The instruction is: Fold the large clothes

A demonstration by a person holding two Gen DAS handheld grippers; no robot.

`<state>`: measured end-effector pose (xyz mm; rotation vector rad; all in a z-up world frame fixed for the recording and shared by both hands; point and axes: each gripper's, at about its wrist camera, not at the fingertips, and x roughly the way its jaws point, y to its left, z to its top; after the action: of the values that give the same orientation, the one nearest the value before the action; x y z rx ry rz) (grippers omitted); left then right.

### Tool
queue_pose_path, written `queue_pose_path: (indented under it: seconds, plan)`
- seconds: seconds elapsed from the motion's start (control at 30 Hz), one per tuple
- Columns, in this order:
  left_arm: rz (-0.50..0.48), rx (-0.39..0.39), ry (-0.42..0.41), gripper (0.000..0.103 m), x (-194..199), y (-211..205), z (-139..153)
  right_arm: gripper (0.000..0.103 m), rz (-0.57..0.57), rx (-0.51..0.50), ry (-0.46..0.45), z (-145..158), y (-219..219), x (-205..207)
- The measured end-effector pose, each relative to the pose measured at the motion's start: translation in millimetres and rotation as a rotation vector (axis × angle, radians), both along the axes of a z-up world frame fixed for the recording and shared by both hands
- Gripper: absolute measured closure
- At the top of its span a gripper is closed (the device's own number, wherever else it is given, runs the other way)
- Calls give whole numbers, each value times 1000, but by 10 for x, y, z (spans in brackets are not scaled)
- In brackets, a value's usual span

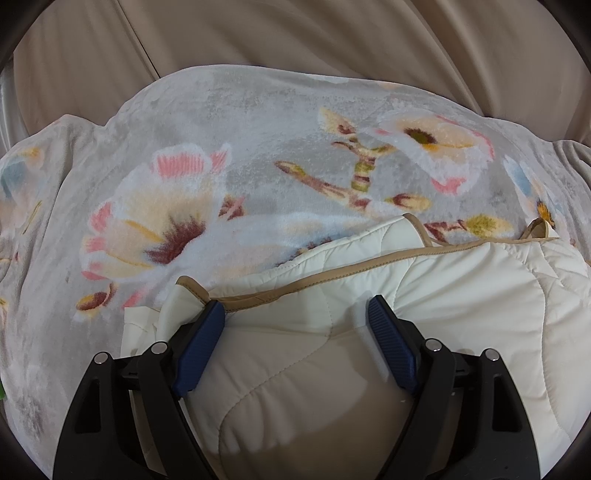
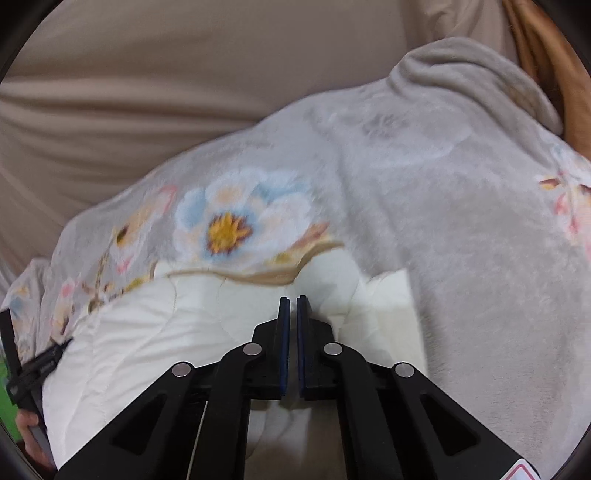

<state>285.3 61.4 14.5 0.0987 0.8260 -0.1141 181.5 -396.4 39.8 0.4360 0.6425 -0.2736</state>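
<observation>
A cream quilted garment (image 1: 424, 295) with tan piping lies in folded layers on a grey floral blanket (image 1: 221, 147). My left gripper (image 1: 295, 314) is open, its blue fingers (image 1: 201, 339) spread over the garment near the piped edge, holding nothing. In the right wrist view the same garment (image 2: 147, 325) lies on the blanket (image 2: 461, 240). My right gripper (image 2: 292, 301) is shut with a thin gap between the pads, over the garment near its piped edge; I see no cloth between the pads.
A beige sofa cushion (image 1: 295, 33) rises behind the blanket and also shows in the right wrist view (image 2: 166, 74). An orange-brown cloth (image 2: 543, 55) sits at the far right. The other gripper's black body (image 2: 29, 373) shows at the left edge.
</observation>
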Motion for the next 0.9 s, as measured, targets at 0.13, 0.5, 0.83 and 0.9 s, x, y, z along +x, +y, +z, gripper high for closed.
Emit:
queue_pose_path:
  seconds: [0.13, 0.5, 0.83, 0.9]
  plan:
    - [1, 0, -1, 25, -4, 6, 0, 103, -19, 52, 62, -126, -140, 59]
    - [2, -5, 6, 24, 18, 4, -5, 103, 0, 89, 94, -276, -178, 143]
    - [6, 7, 0, 23, -10, -3, 2, 87, 13, 17, 10, 179, 209, -99]
    - [6, 4, -2, 23, -16, 1, 5, 87, 91, -15, 8, 323, 529, -83]
